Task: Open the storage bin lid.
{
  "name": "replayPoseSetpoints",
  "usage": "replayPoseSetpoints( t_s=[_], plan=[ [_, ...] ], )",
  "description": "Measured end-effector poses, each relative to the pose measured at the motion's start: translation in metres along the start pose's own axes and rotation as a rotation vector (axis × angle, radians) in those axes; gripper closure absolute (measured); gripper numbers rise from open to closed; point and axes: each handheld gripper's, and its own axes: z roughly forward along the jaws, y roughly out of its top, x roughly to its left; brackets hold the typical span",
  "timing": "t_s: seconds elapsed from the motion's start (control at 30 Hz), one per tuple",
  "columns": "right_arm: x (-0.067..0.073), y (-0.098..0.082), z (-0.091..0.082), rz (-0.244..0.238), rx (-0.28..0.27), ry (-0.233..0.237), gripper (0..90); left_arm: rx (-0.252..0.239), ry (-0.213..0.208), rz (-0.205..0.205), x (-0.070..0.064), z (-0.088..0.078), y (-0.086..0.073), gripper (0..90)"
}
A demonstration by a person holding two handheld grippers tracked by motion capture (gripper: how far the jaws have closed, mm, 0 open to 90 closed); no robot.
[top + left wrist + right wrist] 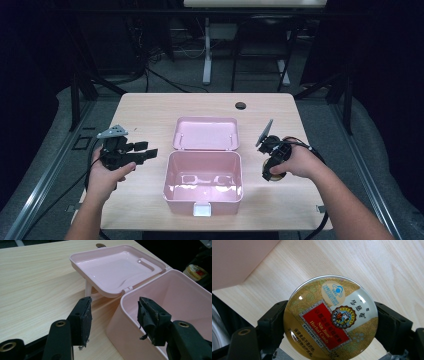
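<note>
Right gripper [329, 322] clamped on round candy tin [329, 317], held above table right of open pink box [203, 181]; left gripper [113, 315] jaws apart, empty; next likely carrying tin into box.

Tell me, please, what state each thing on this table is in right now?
Pink box: open, empty inside.
Lid: swung back behind the box, propped level on its handle.
Left gripper: open, jaws apart beside the box wall, holding nothing.
Right gripper: shut on the candy tin.
Candy tin: closed, held above the table.
</note>
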Motion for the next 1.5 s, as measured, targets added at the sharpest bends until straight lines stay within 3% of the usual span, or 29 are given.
replayPoseSetpoints(
  t_s=[0.37,0.63,1.27,1.5],
  plan=[
    [0.005,-0.003,-0.012,-0.169,-0.019,-0.001,19.7,0.001,0.002,-0.009,0.001,0.002,-0.001,44.6],
    [0.012,-0.004,-0.017,-0.267,-0.043,-0.010,19.7,0.006,0.005,0.000,0.002,0.003,-0.002,44.6],
    [0.032,0.004,-0.040,-0.421,-0.046,-0.007,19.7,0.004,0.003,-0.004,0.002,0.002,-0.002,44.6],
    [0.040,0.008,-0.050,-0.453,-0.056,0.001,19.7,0.007,0.005,-0.001,0.002,0.002,-0.001,44.6]
  ],
)
